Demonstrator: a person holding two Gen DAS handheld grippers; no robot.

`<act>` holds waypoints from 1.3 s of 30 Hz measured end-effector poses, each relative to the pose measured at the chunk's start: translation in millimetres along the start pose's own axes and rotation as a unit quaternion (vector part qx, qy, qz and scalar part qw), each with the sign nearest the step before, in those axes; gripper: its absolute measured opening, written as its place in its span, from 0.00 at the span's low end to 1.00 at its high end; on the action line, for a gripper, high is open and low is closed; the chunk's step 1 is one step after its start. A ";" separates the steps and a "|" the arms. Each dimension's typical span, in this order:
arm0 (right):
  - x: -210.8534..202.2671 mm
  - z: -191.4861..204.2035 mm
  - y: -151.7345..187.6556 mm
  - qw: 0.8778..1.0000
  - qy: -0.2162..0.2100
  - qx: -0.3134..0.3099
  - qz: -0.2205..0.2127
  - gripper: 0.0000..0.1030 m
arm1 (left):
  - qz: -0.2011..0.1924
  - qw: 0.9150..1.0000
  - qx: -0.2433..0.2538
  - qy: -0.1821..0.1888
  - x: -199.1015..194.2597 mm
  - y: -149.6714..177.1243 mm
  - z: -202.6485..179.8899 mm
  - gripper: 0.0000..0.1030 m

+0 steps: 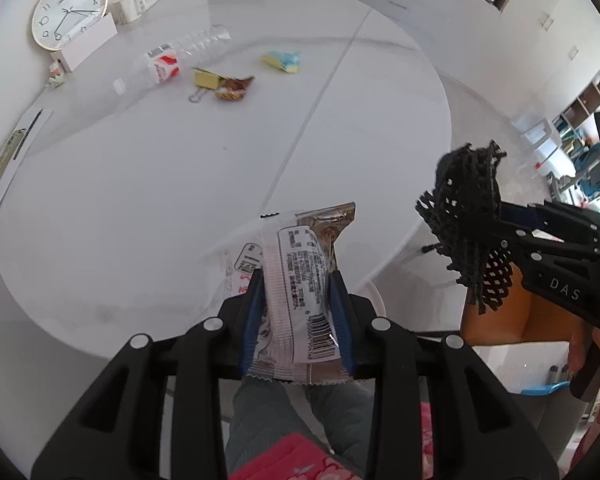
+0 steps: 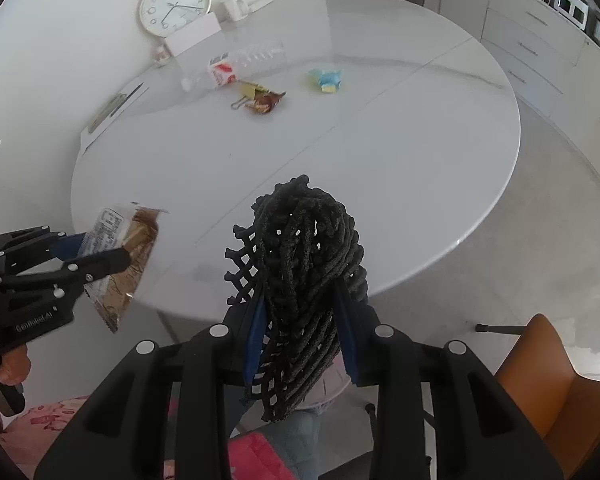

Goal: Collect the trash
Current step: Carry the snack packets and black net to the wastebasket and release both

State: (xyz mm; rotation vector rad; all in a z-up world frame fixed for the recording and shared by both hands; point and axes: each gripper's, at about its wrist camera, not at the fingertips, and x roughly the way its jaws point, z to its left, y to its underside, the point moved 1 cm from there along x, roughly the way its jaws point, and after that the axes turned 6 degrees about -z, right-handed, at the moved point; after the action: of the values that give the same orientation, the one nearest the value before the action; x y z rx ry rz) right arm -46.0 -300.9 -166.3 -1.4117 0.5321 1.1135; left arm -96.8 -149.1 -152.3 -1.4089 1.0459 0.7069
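left gripper (image 1: 298,300): its blue fingers (image 1: 342,312) are clamping a snack wrapper (image 1: 300,280), gripping it by the lower half, near the table's near edge
snack wrapper: white and brown foil with a barcode, standing upright between the fingers, its top sticking out above them
right gripper (image 2: 304,320): its fingers (image 2: 346,320) are squeezing a black net bundle (image 2: 304,260) from both sides, with the bundle filling the gap
black net bundle: crumpled mesh and cord, bulging above the fingers and hanging below them
table (image 1: 140,200): round and white, lying beyond both grippers
far side of the table: a clear plastic bottle (image 1: 172,62) is lying on its side, with a yellow binder clip (image 1: 205,82) and a brown wrapper (image 1: 232,88) just near of it, touching each other
blue and yellow scrap (image 1: 283,61): sitting to the right of those, apart from them
clock (image 1: 69,10): leaning at the far left behind a white box (image 1: 88,44), a mug (image 1: 130,6) to its right
orange chair (image 2: 556,376): standing at the near right, off the table
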 end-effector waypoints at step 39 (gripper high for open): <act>-4.4 -18.2 47.7 0.998 -0.029 -0.038 0.036 0.36 | 0.057 0.998 0.017 0.013 35.3 57.0 -78.1 0.63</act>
State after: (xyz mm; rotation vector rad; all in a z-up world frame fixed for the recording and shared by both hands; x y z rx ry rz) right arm -82.6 -328.5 -189.3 -1.4314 0.5063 1.2402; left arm -145.6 -227.2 -198.2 -1.3412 1.1603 0.7516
